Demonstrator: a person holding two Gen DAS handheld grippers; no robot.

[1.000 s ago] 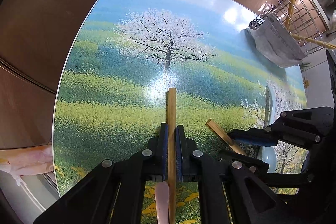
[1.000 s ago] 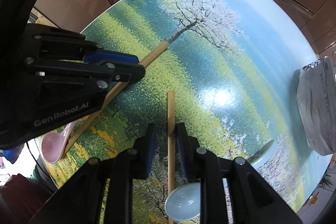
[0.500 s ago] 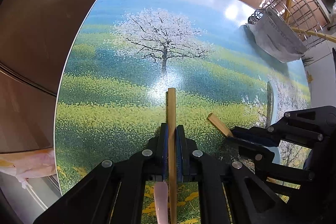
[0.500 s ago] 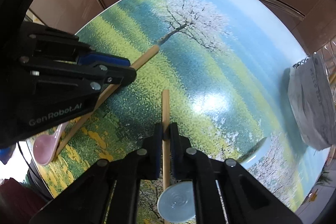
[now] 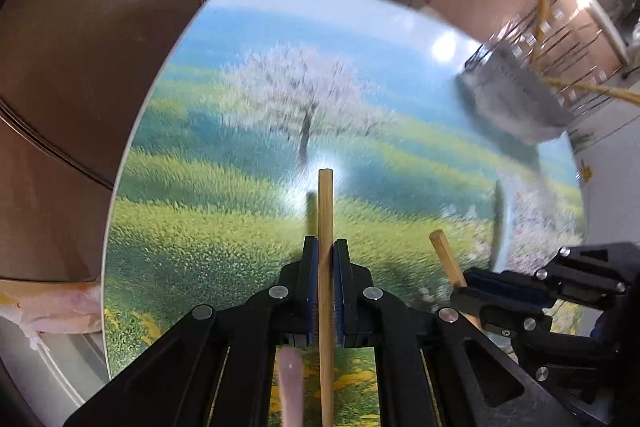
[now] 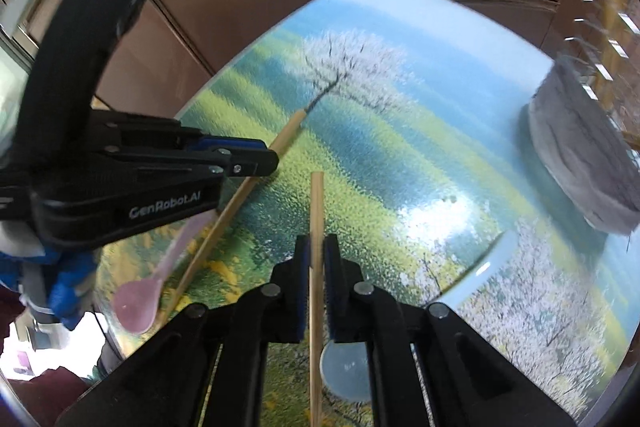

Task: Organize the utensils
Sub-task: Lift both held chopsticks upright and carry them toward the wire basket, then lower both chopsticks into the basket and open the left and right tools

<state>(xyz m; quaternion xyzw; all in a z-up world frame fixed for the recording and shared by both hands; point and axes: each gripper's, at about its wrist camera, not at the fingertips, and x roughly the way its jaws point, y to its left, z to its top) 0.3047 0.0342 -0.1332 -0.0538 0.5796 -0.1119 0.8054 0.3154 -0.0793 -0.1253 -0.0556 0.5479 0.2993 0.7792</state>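
You have one chopstick in each claw: the left gripper [image 5: 326, 287] is clamped on a chopstick [image 5: 326, 211], and the right gripper [image 6: 316, 267] is clamped on the other chopstick [image 6: 316, 203], both held clear above the table [image 5: 192, 163]. To carry them well, keep both clamped firmly, keep the sticks pointing forward and apart so they do not knock together, and head for the wire rack [image 5: 560, 39] at the far right corner, behind the grey cloth [image 5: 516, 103]. Counted: two chopsticks in hand, one pink spoon [image 6: 138, 303], one pale blue spoon [image 6: 346, 371] and one plate [image 6: 486, 263] on the table, one rack that already holds long sticks.
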